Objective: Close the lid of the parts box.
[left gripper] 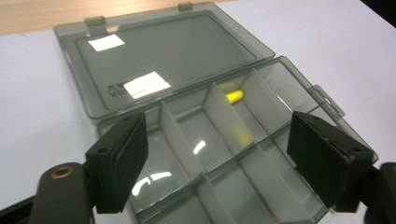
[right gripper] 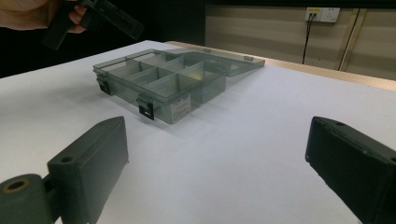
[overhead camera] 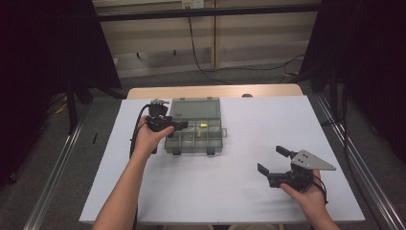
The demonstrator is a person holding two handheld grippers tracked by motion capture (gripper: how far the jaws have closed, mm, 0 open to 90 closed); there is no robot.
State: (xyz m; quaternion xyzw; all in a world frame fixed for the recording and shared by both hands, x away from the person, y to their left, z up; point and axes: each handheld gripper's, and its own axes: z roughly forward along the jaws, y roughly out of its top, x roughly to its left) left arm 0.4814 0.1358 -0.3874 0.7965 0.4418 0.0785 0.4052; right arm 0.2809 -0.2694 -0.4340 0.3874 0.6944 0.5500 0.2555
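So on the left side of the high view, the left gripper (overhead camera: pixel 178 125) is held over the left edge of the compartment box (overhead camera: pixel 194 140), which sits on the white table (overhead camera: pixel 230 191) a bit left of the middle, toward the far side. Its fingers (left gripper: pixel 119 161) stand wide apart with nothing between them; in the left gripper view you just look straight down past them into the compartments. The box is smoky see-through plastic, the lid (left gripper: pixel 163 56) is flipped all the way open and lying flat on the table behind it, with two white labels on it. White dividers split the tray into small sections, and there's one little yellow piece (left gripper: pixel 234 96) sitting in one of the back sections, roughly in the middle of that row. The front wall has two dark latches (right gripper: pixel 146 111), easy to spot from the right gripper view. Further right, the right gripper (overhead camera: pixel 274 159) hangs low over bare table near the front right, well apart from the box, pointing roughly toward it. Its fingers (right gripper: pixel 91 161) are spread wide too, gripping nothing.
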